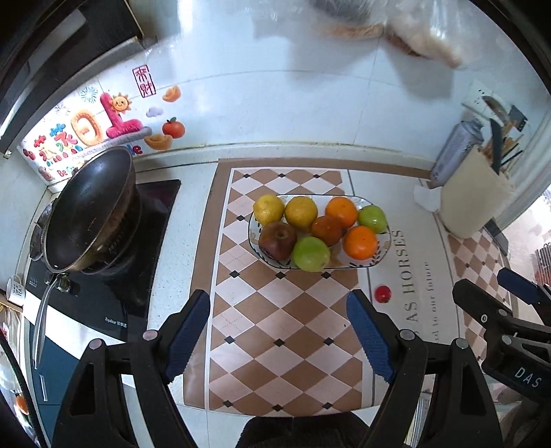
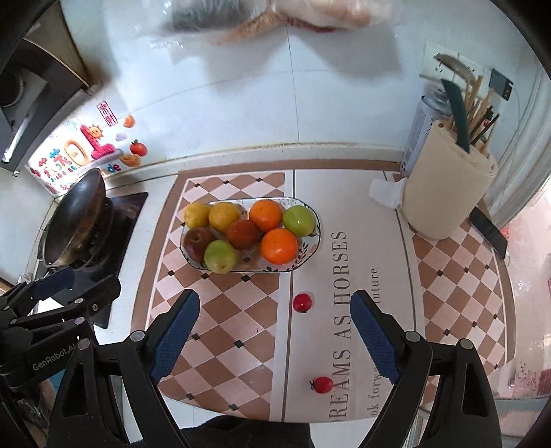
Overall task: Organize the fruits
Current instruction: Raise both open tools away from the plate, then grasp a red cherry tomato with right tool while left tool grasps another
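Fruits heaped on oval plate (image 2: 311,241) mid-counter; two cherry tomatoes (image 2: 302,302) loose on mat nearer counter's front edge, bare mat around them. Left gripper (image 1: 278,336) and right gripper (image 2: 274,339) both spread apart, empty, angled down above mat.

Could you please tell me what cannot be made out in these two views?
- Left wrist view: second cherry tomato absent, below the frame.
- Both views: bagged items on the wall, blurred.
- Both views: plate floor, covered by fruit.
- Right wrist view: utensil holder contents, too small.
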A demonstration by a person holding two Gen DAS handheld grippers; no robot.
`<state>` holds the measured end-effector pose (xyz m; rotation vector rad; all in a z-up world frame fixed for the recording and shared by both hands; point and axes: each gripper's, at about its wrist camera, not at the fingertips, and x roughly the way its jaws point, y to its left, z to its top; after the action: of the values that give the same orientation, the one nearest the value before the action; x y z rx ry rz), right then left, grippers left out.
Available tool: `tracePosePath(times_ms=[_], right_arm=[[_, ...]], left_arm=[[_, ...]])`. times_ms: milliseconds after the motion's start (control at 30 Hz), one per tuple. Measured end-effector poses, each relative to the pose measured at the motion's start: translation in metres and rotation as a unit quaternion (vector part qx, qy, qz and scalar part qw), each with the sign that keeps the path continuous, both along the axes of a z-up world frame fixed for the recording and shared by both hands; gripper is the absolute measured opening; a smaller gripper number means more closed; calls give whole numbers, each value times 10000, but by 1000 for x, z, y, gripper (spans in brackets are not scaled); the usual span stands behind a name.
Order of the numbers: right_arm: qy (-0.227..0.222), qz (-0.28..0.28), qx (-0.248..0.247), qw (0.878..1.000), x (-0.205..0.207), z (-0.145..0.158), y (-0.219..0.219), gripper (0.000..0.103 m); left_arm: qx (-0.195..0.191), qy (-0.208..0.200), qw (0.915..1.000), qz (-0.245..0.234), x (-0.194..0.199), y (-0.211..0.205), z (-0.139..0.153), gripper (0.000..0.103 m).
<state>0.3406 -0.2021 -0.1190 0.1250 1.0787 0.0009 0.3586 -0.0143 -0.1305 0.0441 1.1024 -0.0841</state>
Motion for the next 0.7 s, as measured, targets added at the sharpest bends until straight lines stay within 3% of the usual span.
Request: tracePosePath(times_ms=[400, 567, 600, 633, 700], right_arm=[[-300, -131, 35, 9995, -38, 30, 6, 91], [-406, -233, 48, 9989, -47, 37, 8, 97], [-427, -264, 50, 9987, -49, 38, 9, 97], [-450, -301, 57, 9985, -51, 40, 9, 97], [-521, -375, 155, 9978, -54, 41, 6, 99]], left_arm=[[-17, -261, 9996, -89, -34, 5, 19, 81], [-34, -351, 9993, -139, -39, 7, 24, 81], [-22, -356, 9993, -145, -39, 7, 24, 86], [-36, -346, 9993, -163, -39, 7, 23, 98], [-124, -346, 9991, -214, -39, 7, 22, 102]])
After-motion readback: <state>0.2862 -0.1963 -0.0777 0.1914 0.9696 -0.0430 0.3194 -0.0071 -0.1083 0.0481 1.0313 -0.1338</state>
